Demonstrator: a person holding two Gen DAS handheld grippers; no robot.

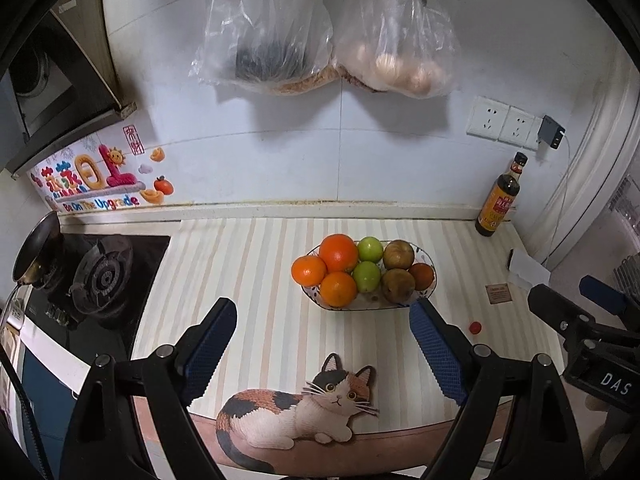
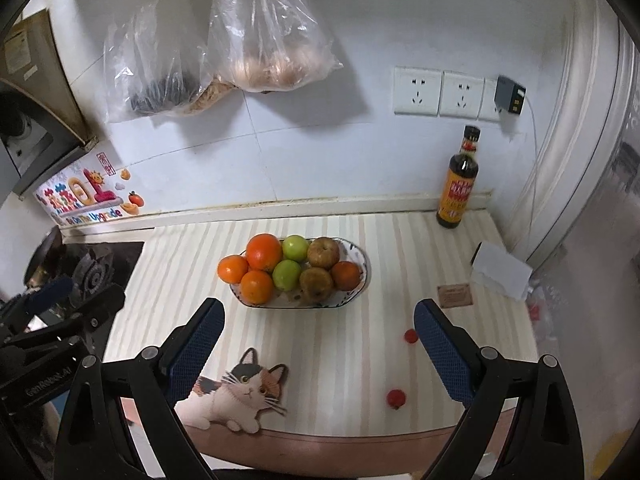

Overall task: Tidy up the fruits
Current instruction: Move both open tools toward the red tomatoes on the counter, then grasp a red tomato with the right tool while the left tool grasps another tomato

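Blue-padded left gripper point(image 1: 322, 332) and right gripper point(image 2: 318, 332) gape wide, empty; bowl point(image 2: 362, 280) holds four oranges point(image 2: 264, 253), two green fruits point(image 2: 287, 275), seemingly two brown ones point(image 2: 323, 252).

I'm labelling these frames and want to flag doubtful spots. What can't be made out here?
- Dark contents of the left plastic bag: blurred by crinkled film, both views.
- Sauce bottle label: too small to read.
- Small card on the countertop: print too small.
- Plate pattern: covered by fruit.

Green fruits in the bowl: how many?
2. Rear green fruit sits mid-bowl toward the wall; front green fruit just nearer the camera. More could hide under the pile.
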